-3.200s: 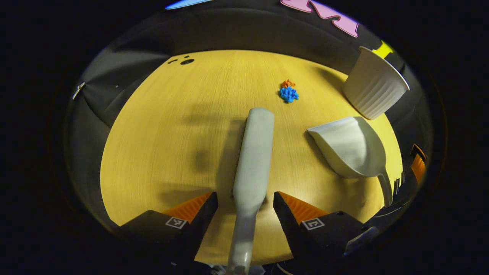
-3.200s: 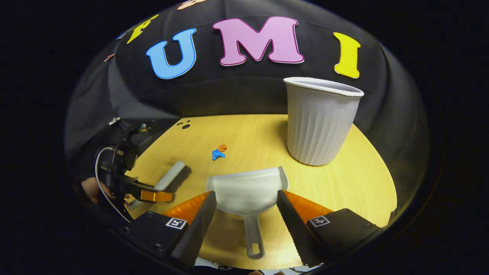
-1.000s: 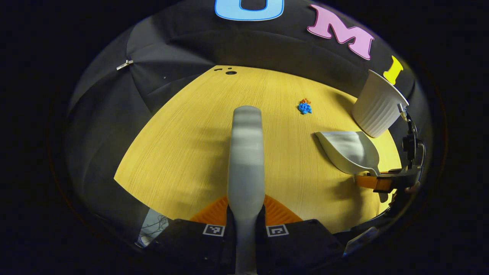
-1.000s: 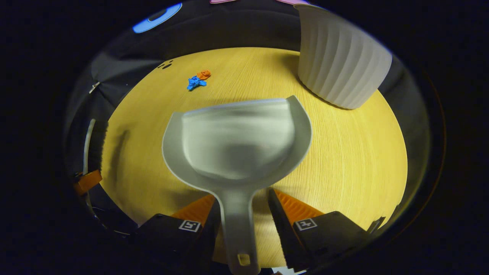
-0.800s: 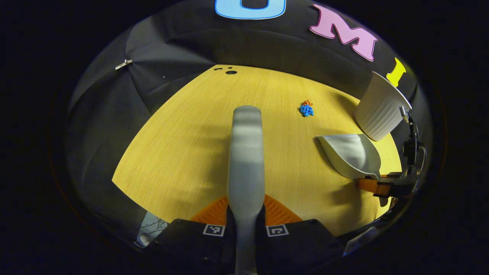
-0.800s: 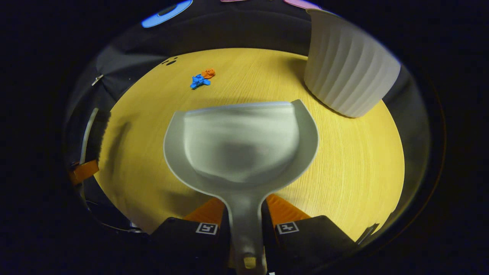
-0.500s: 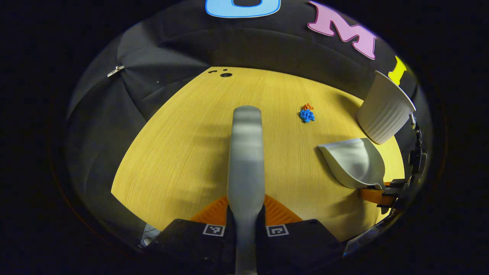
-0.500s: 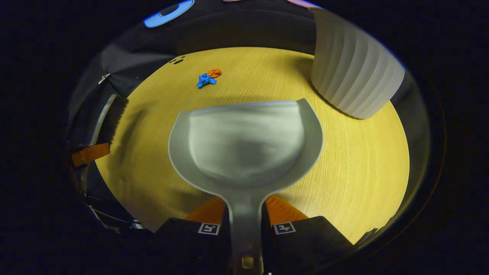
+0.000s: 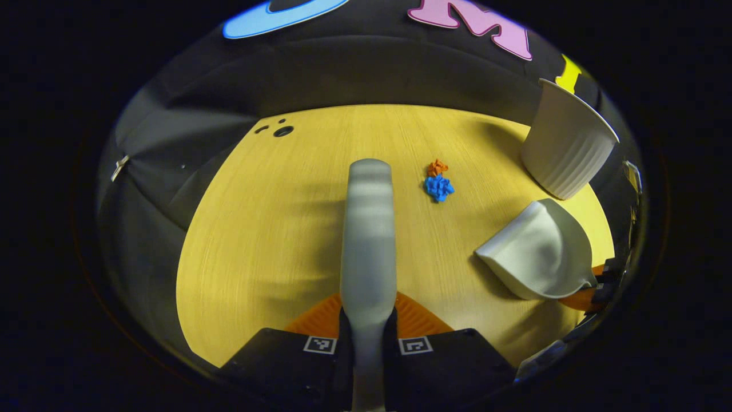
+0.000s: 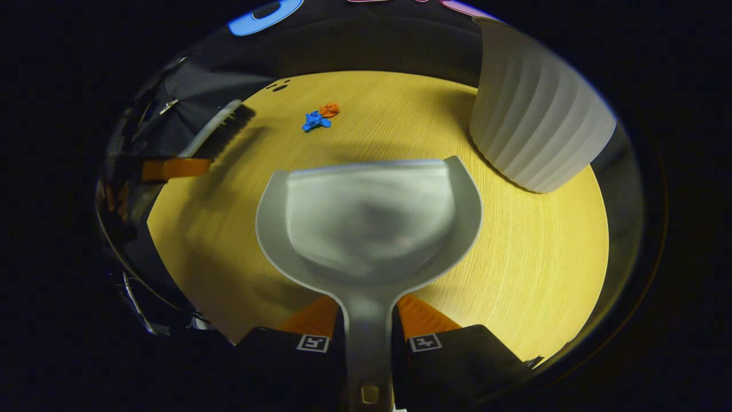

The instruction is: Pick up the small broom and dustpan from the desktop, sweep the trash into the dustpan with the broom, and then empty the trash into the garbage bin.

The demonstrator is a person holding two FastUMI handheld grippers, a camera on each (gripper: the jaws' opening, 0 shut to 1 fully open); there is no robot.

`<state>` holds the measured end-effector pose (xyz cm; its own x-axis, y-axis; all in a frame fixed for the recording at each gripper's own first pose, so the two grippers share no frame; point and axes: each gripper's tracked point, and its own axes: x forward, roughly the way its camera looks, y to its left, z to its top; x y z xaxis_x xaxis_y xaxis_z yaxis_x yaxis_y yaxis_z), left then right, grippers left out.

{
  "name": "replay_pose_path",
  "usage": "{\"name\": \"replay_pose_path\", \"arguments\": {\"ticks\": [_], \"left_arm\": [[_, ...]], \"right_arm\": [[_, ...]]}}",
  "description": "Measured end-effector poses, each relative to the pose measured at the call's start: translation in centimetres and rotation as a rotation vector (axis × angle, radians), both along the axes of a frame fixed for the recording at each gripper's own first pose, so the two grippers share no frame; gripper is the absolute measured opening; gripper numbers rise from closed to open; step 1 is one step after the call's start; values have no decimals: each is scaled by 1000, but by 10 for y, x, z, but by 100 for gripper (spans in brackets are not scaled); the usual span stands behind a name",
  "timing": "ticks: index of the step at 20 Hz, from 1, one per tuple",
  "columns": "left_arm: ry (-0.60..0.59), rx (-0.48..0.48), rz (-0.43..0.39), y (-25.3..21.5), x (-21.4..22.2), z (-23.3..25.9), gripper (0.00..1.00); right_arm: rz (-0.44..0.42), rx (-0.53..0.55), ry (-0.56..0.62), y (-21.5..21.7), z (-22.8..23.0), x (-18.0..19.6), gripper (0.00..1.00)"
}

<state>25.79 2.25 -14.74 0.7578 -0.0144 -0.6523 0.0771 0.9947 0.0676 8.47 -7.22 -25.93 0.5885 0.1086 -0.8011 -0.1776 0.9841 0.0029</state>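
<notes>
The pick-up is done: the small broom is clamped by its handle in the left gripper, and the dustpan is clamped by its handle in the right gripper. Both tools are held above the yellow desktop. The trash, a blue and an orange scrap, is not yet swept, and lies near the white ribbed garbage bin. Sweeping and emptying are left. The bin's inside is hidden, and the broom's bristles can be made out only in the right gripper view.

Lighting: dim booth, overhead light brightening the table. Soft shadows falling under the broom and dustpan; both showing blur. Fisheye edges bending, darkening.
</notes>
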Motion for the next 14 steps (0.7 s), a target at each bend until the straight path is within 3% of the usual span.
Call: {"name": "replay_pose_path", "arguments": {"ticks": [3,8,14], "left_arm": [[22,5,-30,-6,26,-3,25],[47,94,-117,-12,69,-1,26],[37,304,-347,-32,117,10,27]], "right_arm": [[26,-20,12,-8,2,-10,36],[62,-12,8,-7,13,-16,35],[111,-50,25,-15,6,-8,36]]}}
